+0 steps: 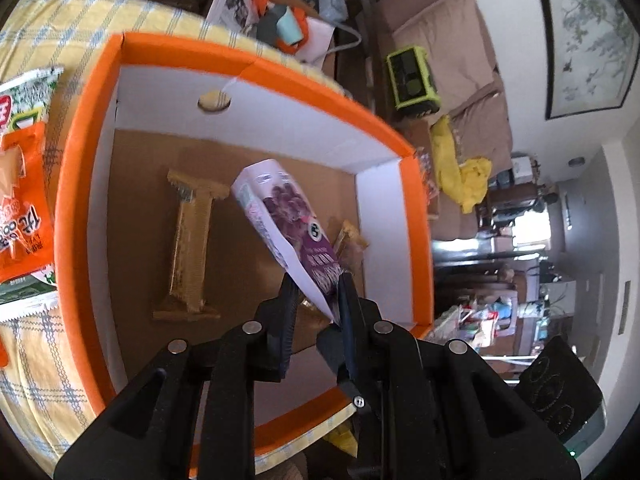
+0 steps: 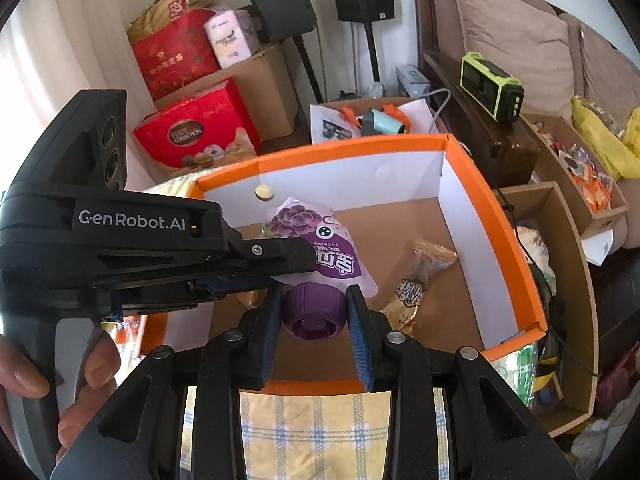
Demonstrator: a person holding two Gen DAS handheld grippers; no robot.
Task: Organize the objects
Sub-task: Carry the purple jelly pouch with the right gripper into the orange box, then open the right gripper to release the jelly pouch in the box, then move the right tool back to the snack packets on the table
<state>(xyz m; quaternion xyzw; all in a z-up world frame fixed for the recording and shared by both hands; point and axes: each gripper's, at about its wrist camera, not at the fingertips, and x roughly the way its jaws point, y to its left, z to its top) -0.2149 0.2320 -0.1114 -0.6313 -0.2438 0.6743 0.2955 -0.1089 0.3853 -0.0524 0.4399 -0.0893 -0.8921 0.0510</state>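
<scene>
Already partway through, by the look of it: two tan snack bars lie on the cardboard floor of the orange box (image 1: 88, 184), a long wrapped bar (image 1: 191, 248) flat near the middle and a smaller brown bar (image 2: 416, 280) closer to the right wall. The purple grape pouch (image 1: 288, 220) hangs over the box interior, not yet down. The left gripper (image 1: 316, 300) is clenched on the pouch's lower edge, while the right gripper (image 2: 314, 308) brackets the pouch's purple cap (image 2: 314, 312); its pads sit just beside the cap and I cannot tell whether they press it. Still outside the box, on the yellow checked cloth of the counter (image 1: 36, 360), lie an orange snack packet (image 1: 24, 208) and a green-and-white packet (image 1: 28, 92), so those likely remain to be packed
</scene>
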